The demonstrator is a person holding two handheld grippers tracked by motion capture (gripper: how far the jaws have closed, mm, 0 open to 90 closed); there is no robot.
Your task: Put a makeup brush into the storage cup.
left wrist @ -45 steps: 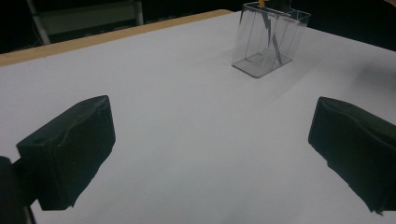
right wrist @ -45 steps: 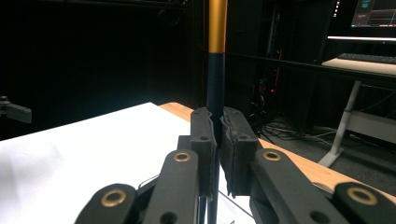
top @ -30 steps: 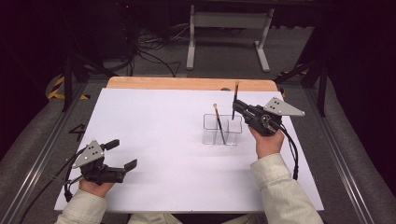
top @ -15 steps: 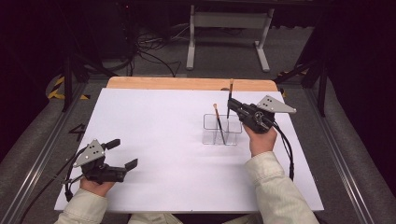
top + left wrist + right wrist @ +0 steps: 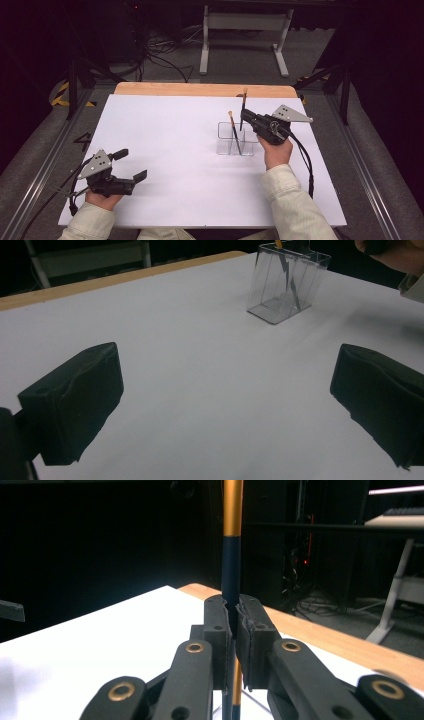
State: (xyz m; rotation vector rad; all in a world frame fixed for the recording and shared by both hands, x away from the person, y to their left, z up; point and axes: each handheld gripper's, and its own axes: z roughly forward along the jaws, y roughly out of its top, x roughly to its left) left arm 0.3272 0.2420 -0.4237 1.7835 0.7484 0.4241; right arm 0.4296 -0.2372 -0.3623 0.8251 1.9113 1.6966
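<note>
The pencil (image 5: 243, 109) stands upright above the clear holder (image 5: 237, 139), clamped in the right gripper (image 5: 247, 120); a second pencil (image 5: 233, 131) already leans inside. Next, probably, lower it straight in, then release. The left gripper (image 5: 131, 165) rests wide open, well apart.

Your holder (image 5: 236, 139) stands on the table (image 5: 170, 135), right of centre, with one brush (image 5: 233, 131) in it. Your right claw (image 5: 243, 120) sits just behind and right of it, gripping a second brush (image 5: 243, 107) upright. Your left claw (image 5: 131, 164) lies near the front left corner, well apart
</note>
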